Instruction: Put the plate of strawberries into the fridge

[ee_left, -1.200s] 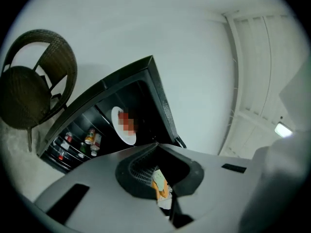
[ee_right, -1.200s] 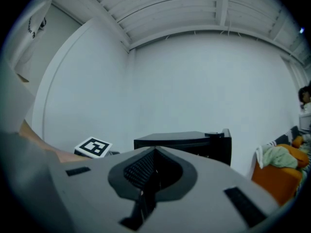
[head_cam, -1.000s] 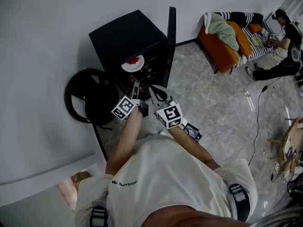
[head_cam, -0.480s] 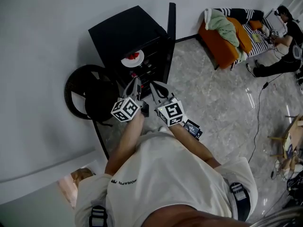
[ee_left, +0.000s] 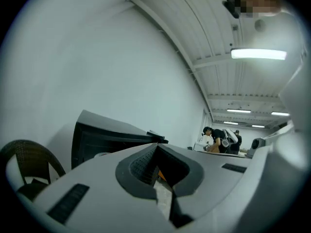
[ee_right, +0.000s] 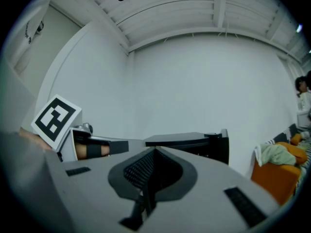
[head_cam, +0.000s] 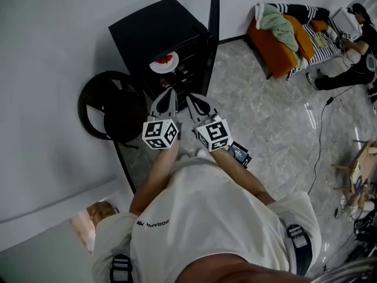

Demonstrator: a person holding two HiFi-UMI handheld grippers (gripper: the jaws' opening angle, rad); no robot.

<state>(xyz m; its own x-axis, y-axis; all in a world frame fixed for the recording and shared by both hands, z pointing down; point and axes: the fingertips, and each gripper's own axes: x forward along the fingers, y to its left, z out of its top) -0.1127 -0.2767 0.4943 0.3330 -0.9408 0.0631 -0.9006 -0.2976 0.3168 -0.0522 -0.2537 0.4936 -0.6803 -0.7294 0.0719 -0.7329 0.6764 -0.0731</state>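
Note:
The white plate of strawberries (head_cam: 164,62) rests on a shelf inside the small black fridge (head_cam: 154,37), whose door (head_cam: 213,22) stands open to the right. Both grippers are held side by side in front of the open fridge, apart from the plate. My left gripper (head_cam: 166,96) is shut with nothing in it, and its marker cube (head_cam: 160,133) faces up. My right gripper (head_cam: 192,99) is shut and empty too. In the left gripper view the shut left gripper (ee_left: 156,147) points past the fridge (ee_left: 104,135). In the right gripper view the shut right gripper (ee_right: 155,152) points at the fridge (ee_right: 187,141).
A round black wicker chair (head_cam: 109,114) stands left of the fridge against the wall. An orange sofa (head_cam: 283,46) with clothes and a seated person (head_cam: 353,34) are at the far right. A cable (head_cam: 321,140) runs over the tiled floor. A small black device (head_cam: 240,154) lies by the feet.
My left gripper has risen and rolled, so its cube now faces up beside the right one. The plate stays on the fridge shelf. The right gripper has barely moved.

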